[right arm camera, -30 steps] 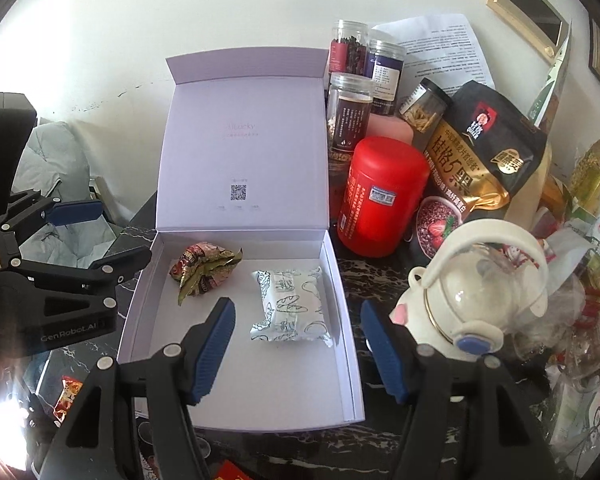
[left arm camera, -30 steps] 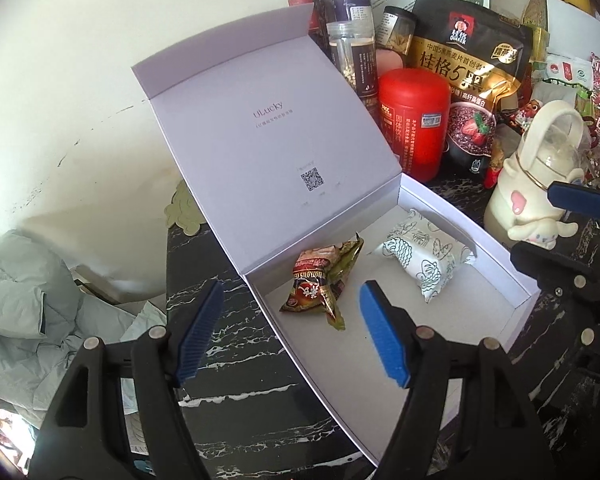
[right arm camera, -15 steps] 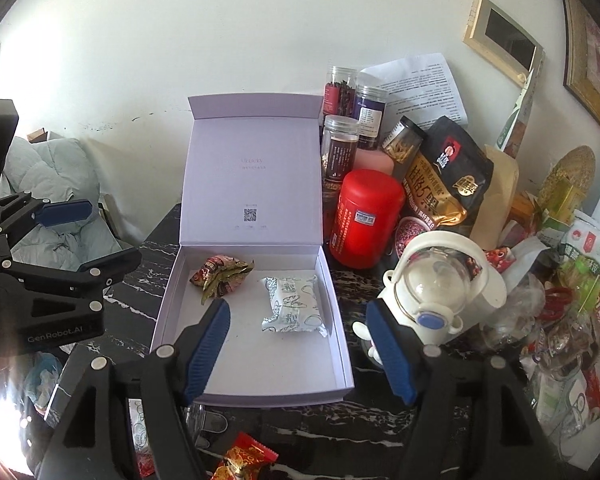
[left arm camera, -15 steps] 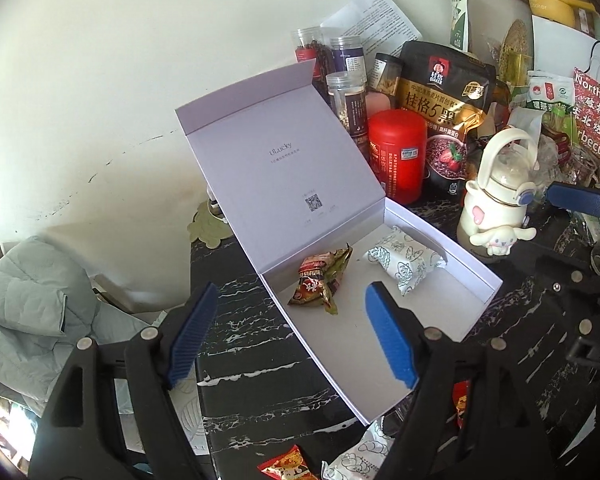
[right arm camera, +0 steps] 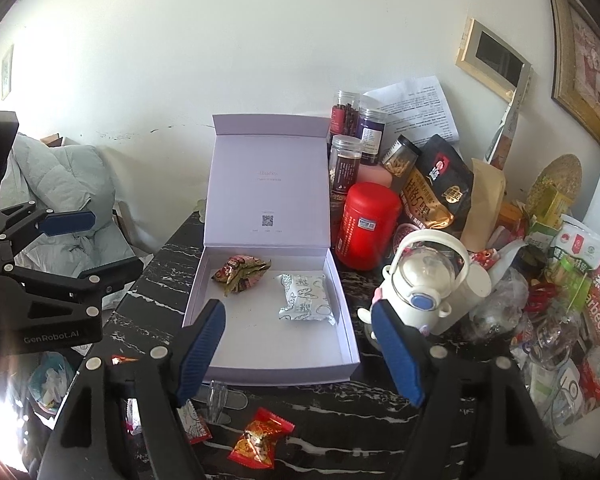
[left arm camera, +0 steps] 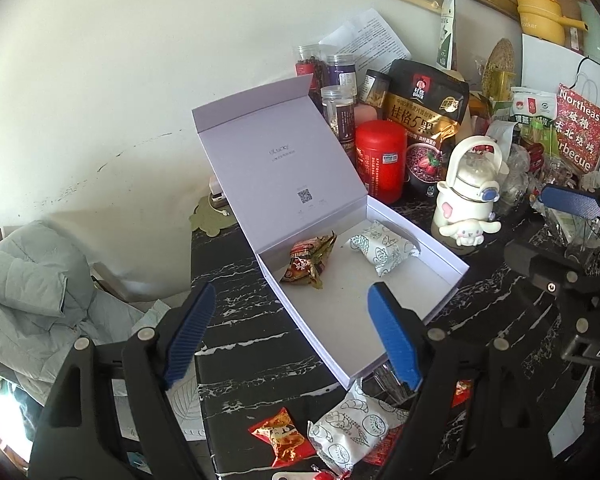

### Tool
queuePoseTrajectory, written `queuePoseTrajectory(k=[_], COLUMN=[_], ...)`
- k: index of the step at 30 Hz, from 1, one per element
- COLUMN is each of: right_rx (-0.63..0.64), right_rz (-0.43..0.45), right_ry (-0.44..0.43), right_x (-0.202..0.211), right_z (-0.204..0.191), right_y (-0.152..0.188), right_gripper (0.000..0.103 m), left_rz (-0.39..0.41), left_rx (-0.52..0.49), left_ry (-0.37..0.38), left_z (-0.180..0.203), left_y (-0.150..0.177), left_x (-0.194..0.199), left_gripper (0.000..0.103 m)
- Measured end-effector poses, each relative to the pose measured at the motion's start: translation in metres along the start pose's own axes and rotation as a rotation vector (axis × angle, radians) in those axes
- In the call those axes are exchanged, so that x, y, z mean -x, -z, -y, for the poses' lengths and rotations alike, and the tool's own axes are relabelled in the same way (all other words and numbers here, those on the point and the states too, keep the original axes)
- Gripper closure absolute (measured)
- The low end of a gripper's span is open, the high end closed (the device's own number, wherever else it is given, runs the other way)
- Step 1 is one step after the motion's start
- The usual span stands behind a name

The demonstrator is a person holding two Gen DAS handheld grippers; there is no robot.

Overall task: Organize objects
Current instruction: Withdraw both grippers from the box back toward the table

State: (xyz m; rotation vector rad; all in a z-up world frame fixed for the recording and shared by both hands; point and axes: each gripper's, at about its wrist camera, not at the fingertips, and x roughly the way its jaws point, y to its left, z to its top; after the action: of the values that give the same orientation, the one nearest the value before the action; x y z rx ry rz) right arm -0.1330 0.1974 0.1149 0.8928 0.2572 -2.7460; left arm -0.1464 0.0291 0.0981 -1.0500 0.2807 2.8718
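Observation:
An open lavender box (left arm camera: 440, 252) (right arm camera: 350, 320) lies on the black marble table, its lid (left arm camera: 284, 160) upright. Inside lie a red-green wrapped snack (left arm camera: 306, 262) (right arm camera: 240, 274) and a white patterned packet (left arm camera: 384, 250) (right arm camera: 306, 298). In front of the box lie a red candy (left arm camera: 282, 436) (right arm camera: 260, 438) and another white patterned packet (left arm camera: 352, 428). My left gripper (left arm camera: 292, 292) hovers above the box's near-left corner. My right gripper (right arm camera: 298, 308) hangs over the box's front. Both sets of jaws are opening, with nothing between them.
A red canister (left arm camera: 380, 160) (right arm camera: 366, 226), several jars, a black oat bag (left arm camera: 424, 120) and a white character bottle (left arm camera: 466, 196) (right arm camera: 428, 280) crowd the box's right side. More packets clutter the far right. A grey jacket (left arm camera: 24, 280) lies off the table's left edge.
Both grippers have pulled back and risen away from the box, and their jaws stand wider. The loose candy and packet at the table's front have come into view.

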Motion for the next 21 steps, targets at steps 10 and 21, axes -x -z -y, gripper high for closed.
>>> queuePoseTrajectory(k=[10, 21], right_rx=[-0.028, -0.067], right_rz=[0.02, 0.0], right_ry=[-0.014, -0.039], right_x=[0.024, 0.033], right_z=[-0.011, -0.016], right_y=[0.015, 0.048], right_gripper=[0.019, 0.019], left_rz=[0.005, -0.025], left_rx=[0.048, 0.104], left_ry=[-0.025, -0.014], left_z=[-0.007, -0.007], left_y=[0.024, 0.061], left_x=[0.021, 0.028], left_gripper=[0.017, 0.016])
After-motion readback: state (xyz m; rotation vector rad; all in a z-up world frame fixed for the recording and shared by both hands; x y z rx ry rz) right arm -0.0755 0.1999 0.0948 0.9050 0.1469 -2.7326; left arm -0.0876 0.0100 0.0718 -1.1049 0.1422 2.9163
